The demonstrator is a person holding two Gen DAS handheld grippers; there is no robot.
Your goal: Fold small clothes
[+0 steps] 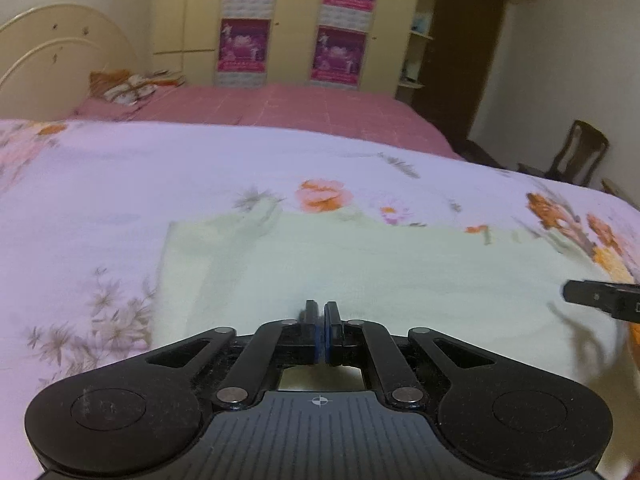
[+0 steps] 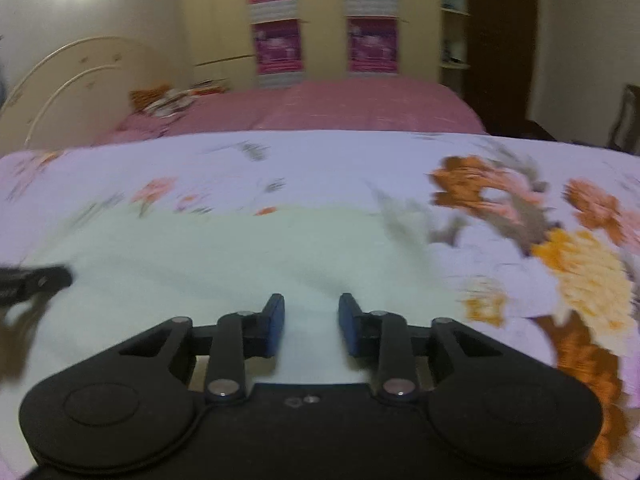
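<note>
So pale green garment [image 1: 360,264] lies flat on floral bedsheet [image 1: 100,184], right under both tools. Left gripper [image 1: 322,312] fingers pressed together, whether cloth is pinched, can't tell. Right gripper [image 2: 311,312] fingers spread, nothing between them. Only left view shows wooden chair [image 1: 576,156] clearly; right view shows more big orange flowers [image 2: 492,188]

Both wrist cameras look forward and down, close over the bed [image 1: 120,184], sharing the pale cloth [image 1: 360,264] and wardrobe [image 2: 320,20].
</note>
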